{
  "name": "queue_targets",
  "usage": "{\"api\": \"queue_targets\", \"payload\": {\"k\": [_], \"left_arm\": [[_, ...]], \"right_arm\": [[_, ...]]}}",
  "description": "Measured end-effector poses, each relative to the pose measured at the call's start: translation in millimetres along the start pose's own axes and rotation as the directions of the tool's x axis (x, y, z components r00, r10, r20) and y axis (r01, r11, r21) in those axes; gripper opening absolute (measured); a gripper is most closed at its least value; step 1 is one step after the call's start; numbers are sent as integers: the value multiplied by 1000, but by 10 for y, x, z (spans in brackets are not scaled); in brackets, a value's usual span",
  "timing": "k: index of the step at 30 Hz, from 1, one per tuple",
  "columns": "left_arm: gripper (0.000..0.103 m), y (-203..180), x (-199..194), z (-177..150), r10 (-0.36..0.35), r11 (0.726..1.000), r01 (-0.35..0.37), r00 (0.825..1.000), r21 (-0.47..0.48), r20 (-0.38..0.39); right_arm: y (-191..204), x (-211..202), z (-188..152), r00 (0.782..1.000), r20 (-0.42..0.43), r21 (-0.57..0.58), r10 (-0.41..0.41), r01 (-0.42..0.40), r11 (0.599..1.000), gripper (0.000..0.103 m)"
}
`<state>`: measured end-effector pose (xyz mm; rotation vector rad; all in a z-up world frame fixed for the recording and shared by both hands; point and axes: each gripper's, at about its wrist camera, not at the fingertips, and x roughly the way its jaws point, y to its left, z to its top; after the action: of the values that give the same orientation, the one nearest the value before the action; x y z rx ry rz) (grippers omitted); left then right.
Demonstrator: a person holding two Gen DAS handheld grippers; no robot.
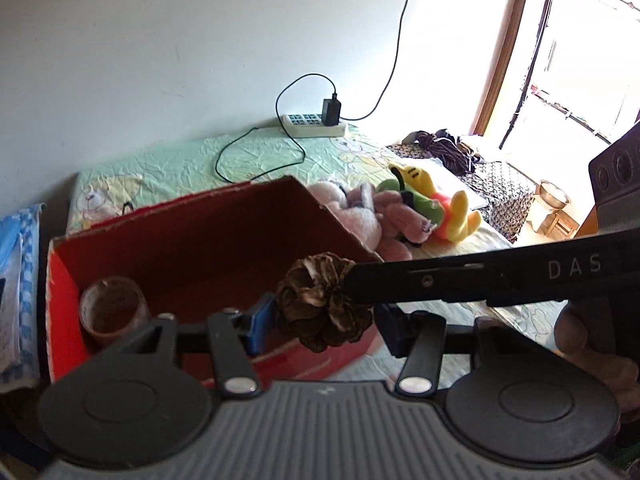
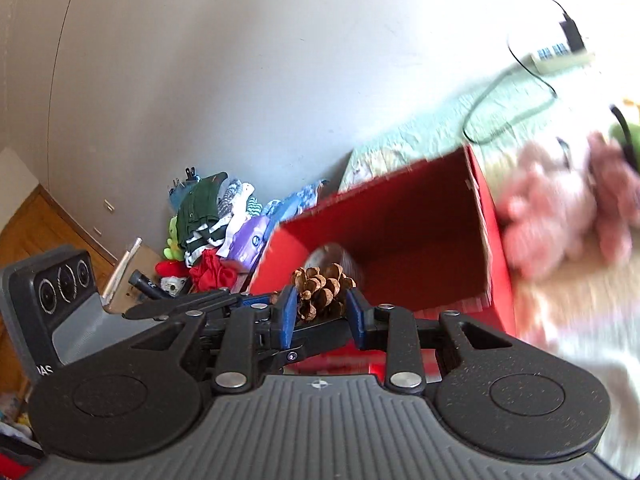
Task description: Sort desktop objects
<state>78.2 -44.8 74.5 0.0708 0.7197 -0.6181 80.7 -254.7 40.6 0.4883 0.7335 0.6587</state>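
Pine cone, brown and dry, sits between the blue pads of your right gripper, whose jaws press against both of its sides. You hold it above the near edge of a red cardboard box that stands open on a bed with a pale green sheet.

From your left wrist camera, the same pine cone fills the gap between the jaws of your left gripper, which stand apart. One blue pad lies just beside the cone on the left; whether it touches is hard to tell. The black finger of your right gripper reaches in from the right and meets the cone.

Inside the red box, a roll of clear tape lies against the left wall. Beyond the box, a pink plush toy and a yellow and green plush toy rest together on the bed. A white power strip with a black charger plugged in sits by the wall. The right view is blurred on its right side.
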Motion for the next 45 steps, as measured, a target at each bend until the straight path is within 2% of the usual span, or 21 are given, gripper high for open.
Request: {"api": "queue_targets", "payload": {"k": [3, 8, 11, 14, 17, 23, 25, 27, 29, 31, 34, 36, 38, 40, 42, 45], "left_arm": [[55, 198, 116, 156, 24, 999, -24, 1000, -31, -18], [55, 548, 409, 193, 85, 990, -96, 991, -100, -106], [55, 744, 559, 149, 124, 976, -152, 977, -158, -174], [55, 919, 708, 101, 151, 959, -202, 958, -199, -245], [56, 1051, 858, 29, 174, 939, -256, 930, -231, -325], [56, 1241, 1142, -140, 206, 906, -353, 849, -232, -486], [56, 1297, 1183, -132, 197, 901, -362, 831, -239, -520], [56, 1327, 1214, -126, 211, 902, -375, 816, -215, -538], [56, 1366, 1280, -152, 202, 903, -378, 793, -205, -575], [57, 1384, 1317, -178, 186, 907, -367, 787, -205, -589], [66, 1383, 1337, -186, 209, 905, -384, 777, -184, -594], [67, 1413, 1340, -188, 210, 903, -386, 778, -188, -592], [66, 1444, 1315, -207, 210, 898, -392, 779, -199, -591], [62, 1471, 1254, -206, 199, 895, -387, 792, -221, -577], [60, 1481, 1165, -178, 189, 893, -374, 815, -250, -547], [60, 1440, 1019, -127, 202, 891, -369, 842, -263, -500]], "right_arm": [[-5, 235, 230, 999, -39, -27, 6, -7, 1000, 31], [-83, 774, 485, 980, -198, -40, 12, -21, 999, 30], [-149, 1120, 579, 948, -317, -37, 20, -33, 999, 30], [-197, 1422, 618, 906, -422, -39, 27, -47, 998, 28], [-235, 1718, 604, 857, -514, -34, 32, -57, 998, 27], [-281, 2191, 512, 744, -667, -16, 51, -83, 996, 26], [-283, 2283, 489, 721, -690, -8, 61, -92, 996, 27], [-272, 2307, 502, 710, -698, -1, 87, -122, 992, 29], [-267, 2343, 484, 690, -715, 13, 113, -149, 989, 29], [-267, 2351, 466, 675, -726, 24, 129, -163, 986, 28], [-327, 2350, 483, 676, -724, 50, 138, -148, 988, 28], [-392, 2329, 496, 679, -717, 87, 159, -139, 986, 28], [-477, 2286, 522, 693, -693, 136, 197, -143, 980, 28], [-568, 2218, 560, 722, -647, 188, 245, -160, 969, 28], [-659, 2140, 605, 766, -583, 233, 271, -162, 959, 28], [-701, 2036, 655, 838, -496, 217, 229, -136, 967, 29]]}}
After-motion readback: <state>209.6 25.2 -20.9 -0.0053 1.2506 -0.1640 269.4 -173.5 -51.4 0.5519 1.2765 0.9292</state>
